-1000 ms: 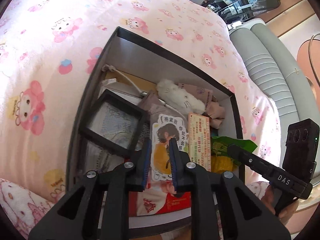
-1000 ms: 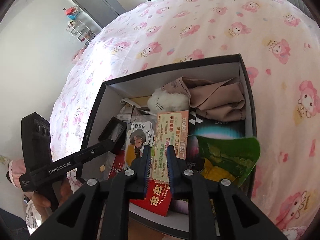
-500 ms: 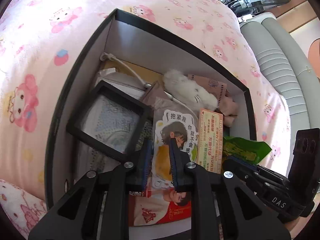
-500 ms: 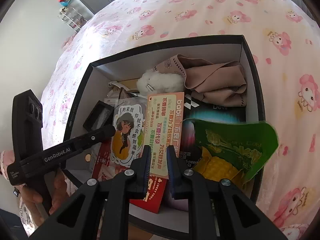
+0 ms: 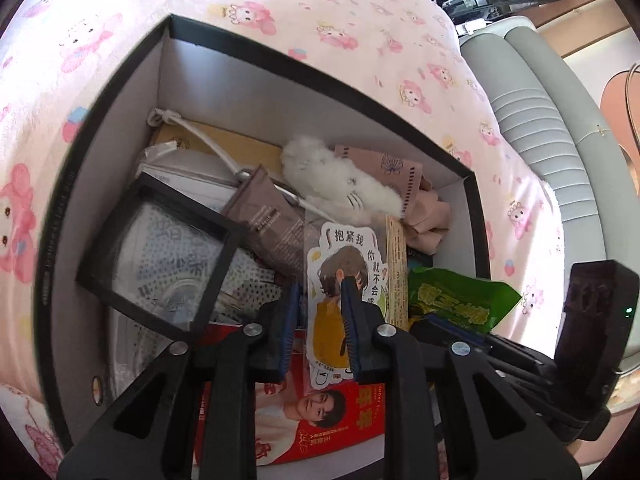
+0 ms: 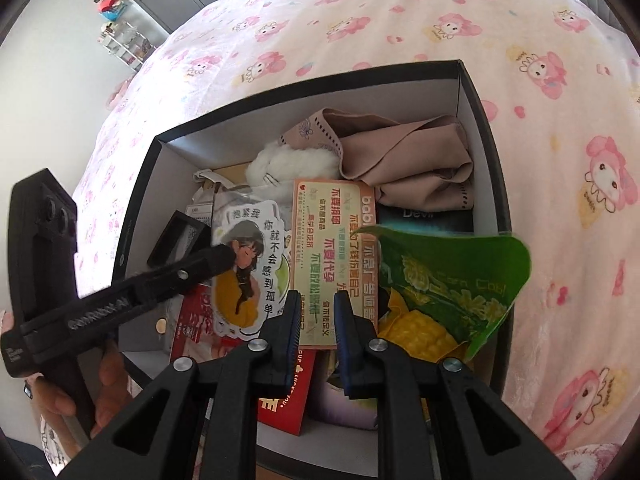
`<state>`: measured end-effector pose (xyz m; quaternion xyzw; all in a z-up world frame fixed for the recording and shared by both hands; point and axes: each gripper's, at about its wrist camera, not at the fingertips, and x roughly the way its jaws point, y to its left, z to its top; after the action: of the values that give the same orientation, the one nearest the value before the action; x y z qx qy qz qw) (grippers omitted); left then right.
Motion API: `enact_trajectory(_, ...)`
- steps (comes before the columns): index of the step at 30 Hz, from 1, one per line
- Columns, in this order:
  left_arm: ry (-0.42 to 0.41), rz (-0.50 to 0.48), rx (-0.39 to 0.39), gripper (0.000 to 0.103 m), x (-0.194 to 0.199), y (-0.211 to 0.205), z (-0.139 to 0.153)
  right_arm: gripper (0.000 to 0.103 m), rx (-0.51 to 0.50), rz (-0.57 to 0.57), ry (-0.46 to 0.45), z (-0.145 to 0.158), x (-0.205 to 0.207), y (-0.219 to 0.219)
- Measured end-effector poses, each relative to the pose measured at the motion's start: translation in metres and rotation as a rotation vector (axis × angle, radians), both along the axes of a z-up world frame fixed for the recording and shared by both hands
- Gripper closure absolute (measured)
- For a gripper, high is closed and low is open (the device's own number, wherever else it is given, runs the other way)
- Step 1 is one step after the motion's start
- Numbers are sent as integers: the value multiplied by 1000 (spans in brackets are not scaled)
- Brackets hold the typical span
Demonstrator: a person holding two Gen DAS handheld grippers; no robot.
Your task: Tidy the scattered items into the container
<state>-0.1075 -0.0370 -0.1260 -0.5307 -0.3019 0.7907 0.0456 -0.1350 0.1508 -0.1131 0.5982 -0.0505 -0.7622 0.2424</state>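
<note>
A black box with white inner walls [image 5: 120, 92] [image 6: 486, 132] sits on the pink bedspread, full of items. Inside lie a cartoon-girl sticker card [image 5: 352, 264] [image 6: 250, 264], an orange leaflet [image 6: 332, 240], a green snack bag [image 6: 448, 284] [image 5: 456, 304], a white plush [image 5: 340, 176] [image 6: 292, 164], beige cloth [image 6: 412, 164], a black square frame [image 5: 160, 256] and a red packet [image 5: 320, 420]. My left gripper [image 5: 320, 296] hovers over the sticker card, jaws slightly apart, empty. My right gripper [image 6: 316, 300] hovers over the leaflet, jaws slightly apart, empty.
The pink cartoon-print bedspread [image 6: 400, 20] surrounds the box. A grey padded headboard [image 5: 560, 140] stands at the right in the left wrist view. A white cord [image 5: 208, 144] lies in the box's back corner.
Both grippers have moved closer down over the box; its contents look larger. Nothing in the box has moved.
</note>
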Motion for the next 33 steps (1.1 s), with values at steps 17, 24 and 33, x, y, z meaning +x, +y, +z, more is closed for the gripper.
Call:
enact_trajectory(17, 254, 98, -366, 29, 34, -8, 102, 56, 164, -68, 364, 70, 29, -10)
enact_trajectory(24, 387, 110, -472, 3, 79, -12, 168, 34, 146, -149, 514, 140, 67, -1)
enact_trajectory(33, 414, 112, -535, 1, 145, 9, 185, 30, 130, -273, 538, 154, 143, 32)
